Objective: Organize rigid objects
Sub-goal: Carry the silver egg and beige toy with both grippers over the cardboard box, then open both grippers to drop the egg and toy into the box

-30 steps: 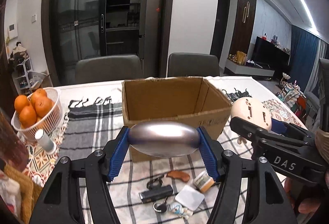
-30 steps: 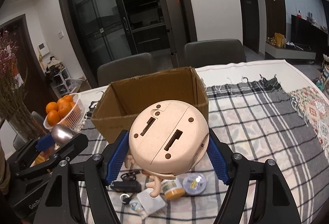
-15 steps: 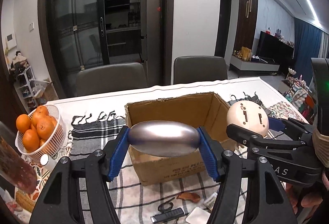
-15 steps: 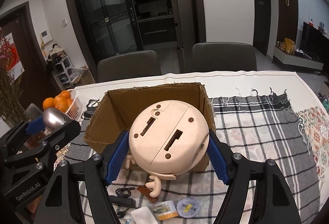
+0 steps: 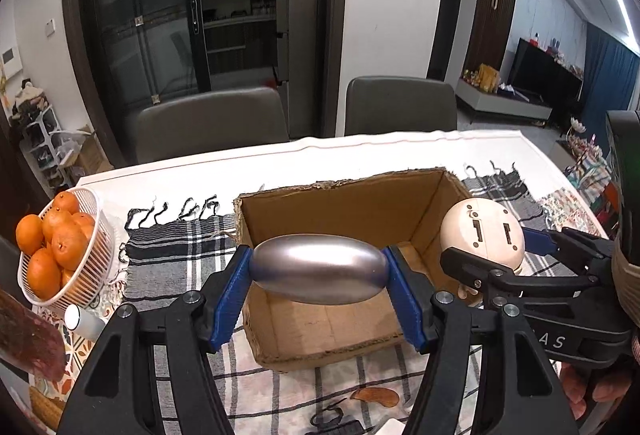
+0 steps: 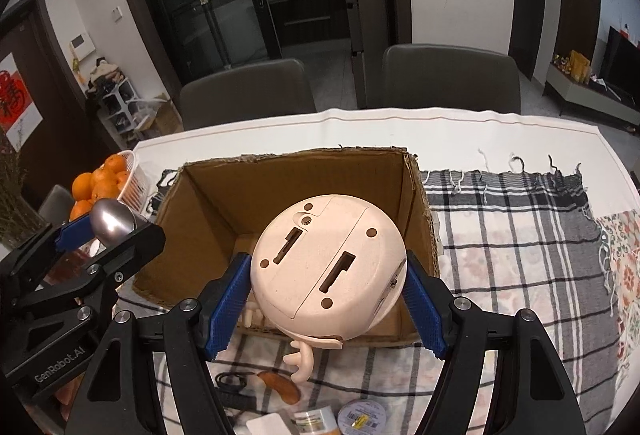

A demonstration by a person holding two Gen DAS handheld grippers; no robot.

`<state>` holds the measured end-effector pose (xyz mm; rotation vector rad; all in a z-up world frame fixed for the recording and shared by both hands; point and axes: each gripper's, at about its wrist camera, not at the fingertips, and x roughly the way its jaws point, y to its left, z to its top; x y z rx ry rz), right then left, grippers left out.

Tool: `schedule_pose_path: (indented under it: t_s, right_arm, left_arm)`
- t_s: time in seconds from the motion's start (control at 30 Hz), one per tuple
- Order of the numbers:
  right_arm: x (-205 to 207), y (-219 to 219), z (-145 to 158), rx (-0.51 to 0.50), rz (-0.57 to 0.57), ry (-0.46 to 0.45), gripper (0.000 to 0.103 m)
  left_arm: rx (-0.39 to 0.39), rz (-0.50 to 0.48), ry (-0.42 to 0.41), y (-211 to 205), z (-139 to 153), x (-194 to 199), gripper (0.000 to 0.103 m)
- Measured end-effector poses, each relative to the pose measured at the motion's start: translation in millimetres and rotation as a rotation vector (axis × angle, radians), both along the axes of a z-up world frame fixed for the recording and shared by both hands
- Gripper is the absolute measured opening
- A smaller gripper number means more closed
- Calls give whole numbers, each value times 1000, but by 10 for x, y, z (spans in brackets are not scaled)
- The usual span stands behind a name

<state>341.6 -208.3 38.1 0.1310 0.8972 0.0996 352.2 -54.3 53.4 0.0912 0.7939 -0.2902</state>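
Through my left wrist camera, my left gripper has its blue pads pressed on both ends of a smooth silver egg-shaped piece, held above the open cardboard box. The box sits on a checked cloth near the middle of the tabletop. A white basket of oranges stands at the left edge. At the right I see my right gripper carrying a cream round toy over the box's right side.

Through my right wrist camera, the right gripper is clamped on that toy, underside facing me, above the box's near wall. The left gripper with the silver piece hangs by the box's left wall.
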Motion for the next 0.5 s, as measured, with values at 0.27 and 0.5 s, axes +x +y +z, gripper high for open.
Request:
schedule_pose_path:
  t_s: [0.27,0.5]
  right_arm:
    - [153,-44,-140,-7,-2,67,74]
    - [160,-72,-169,-13,-24,56,75]
  left_arm:
    - [25,18,69,-38,-152,166,65]
    - [35,26,52,-37,-162,143,67]
